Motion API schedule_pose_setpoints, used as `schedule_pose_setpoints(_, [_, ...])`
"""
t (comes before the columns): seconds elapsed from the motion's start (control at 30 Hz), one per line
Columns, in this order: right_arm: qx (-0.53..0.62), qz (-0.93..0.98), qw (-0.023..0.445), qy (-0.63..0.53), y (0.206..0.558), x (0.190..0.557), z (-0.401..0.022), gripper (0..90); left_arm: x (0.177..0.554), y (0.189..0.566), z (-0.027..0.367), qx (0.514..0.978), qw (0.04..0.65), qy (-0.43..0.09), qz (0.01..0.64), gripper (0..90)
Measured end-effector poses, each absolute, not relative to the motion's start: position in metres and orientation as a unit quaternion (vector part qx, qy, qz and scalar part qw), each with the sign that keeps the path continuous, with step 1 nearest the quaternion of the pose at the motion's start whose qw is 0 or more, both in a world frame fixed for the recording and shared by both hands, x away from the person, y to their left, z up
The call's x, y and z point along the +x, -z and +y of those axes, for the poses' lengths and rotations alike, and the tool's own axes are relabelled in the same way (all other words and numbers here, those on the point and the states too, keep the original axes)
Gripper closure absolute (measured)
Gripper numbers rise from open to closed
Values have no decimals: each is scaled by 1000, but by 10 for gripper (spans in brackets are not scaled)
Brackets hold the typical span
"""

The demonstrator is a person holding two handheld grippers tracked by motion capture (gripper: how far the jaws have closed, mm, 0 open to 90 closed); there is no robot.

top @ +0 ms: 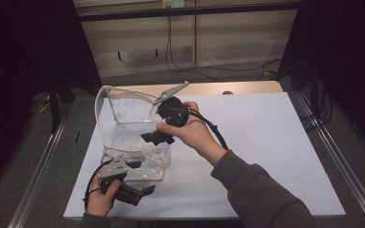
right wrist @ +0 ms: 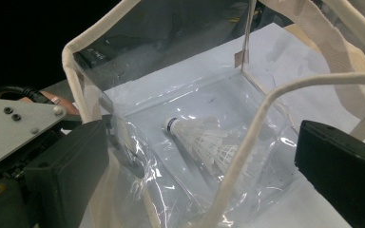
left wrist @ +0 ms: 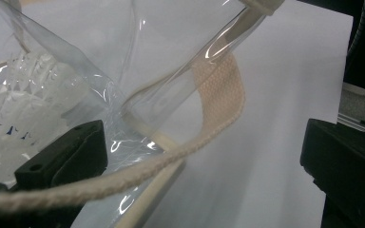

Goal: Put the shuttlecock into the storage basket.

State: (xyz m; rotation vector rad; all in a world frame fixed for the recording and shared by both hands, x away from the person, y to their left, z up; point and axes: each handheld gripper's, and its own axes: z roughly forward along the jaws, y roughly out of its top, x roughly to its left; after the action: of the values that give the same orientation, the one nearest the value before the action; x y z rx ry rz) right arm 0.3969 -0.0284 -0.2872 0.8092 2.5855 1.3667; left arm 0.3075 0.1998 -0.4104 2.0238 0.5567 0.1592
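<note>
A clear plastic tote bag [top: 123, 111] with cream trim lies open on the white table sheet [top: 266, 142]. Inside it lies a white feathered shuttlecock [right wrist: 204, 140] with its cork end towards the bag's far wall; its feathers [left wrist: 16, 90] show through the plastic. My right gripper [top: 154, 137] hovers at the bag's mouth, open, with the cream rim cord [right wrist: 247, 142] running between its jaws. My left gripper [top: 145, 178] sits at the bag's near corner, open, with the woven handle strap [left wrist: 221, 95] and a trim cord in front of it. Neither gripper holds anything.
The bag stands at the sheet's left half; the right half is bare white sheet. A wooden table edge [top: 247, 87] shows at the back. Metal rails [top: 43, 156] run along both sides, and dark curtains and cables lie beyond.
</note>
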Motion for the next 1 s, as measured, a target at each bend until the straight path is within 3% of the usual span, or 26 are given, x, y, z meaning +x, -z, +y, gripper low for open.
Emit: schedule_pose_setpoints(1.0, [271,839,53,-469,312,379,-104,40,306,410,200,837,492,-68,229,19])
